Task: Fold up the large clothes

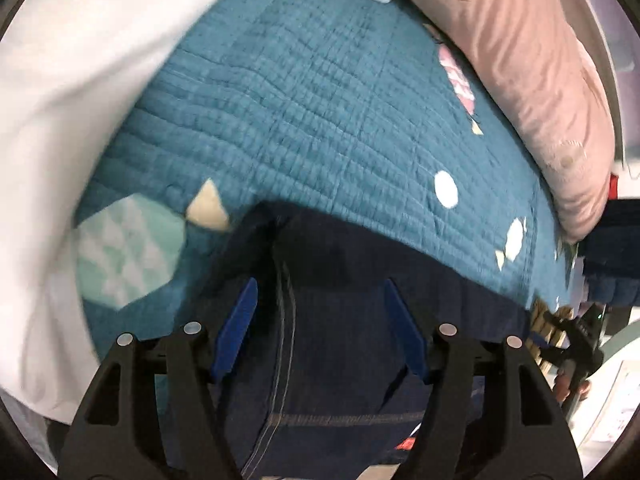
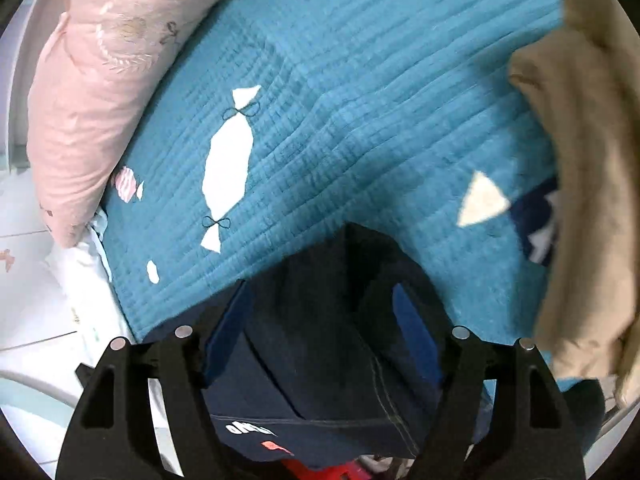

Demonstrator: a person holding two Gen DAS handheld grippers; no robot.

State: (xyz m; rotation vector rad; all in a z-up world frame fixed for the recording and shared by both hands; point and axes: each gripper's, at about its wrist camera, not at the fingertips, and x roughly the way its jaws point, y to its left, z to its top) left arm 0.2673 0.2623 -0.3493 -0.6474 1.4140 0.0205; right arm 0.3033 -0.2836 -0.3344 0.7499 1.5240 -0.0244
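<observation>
While both views look down on the same teal quilted bedspread, each shows something the other lacks; the left wrist view has a white sheet heaped along the quilt's left edge and a pale green checked hexagon patch sewn into it, whereas the right wrist view has a tan garment lying over the quilt's right side and a long white candy-shaped patch near its middle; a pink pillow borders the quilt in both, at the right in the left view and at the left in the right view; the navy garment lies on the quilt's near edge, its pale stitched seam showing in the left view, white lettering and a red mark only in the right; the left hand-held gripper stands with its blue pads apart over that navy cloth, not pressing it; the right hand-held gripper is likewise spread, cloth between the fingers but unclamped; beyond the quilt's edge in the right view lies pale floor.
</observation>
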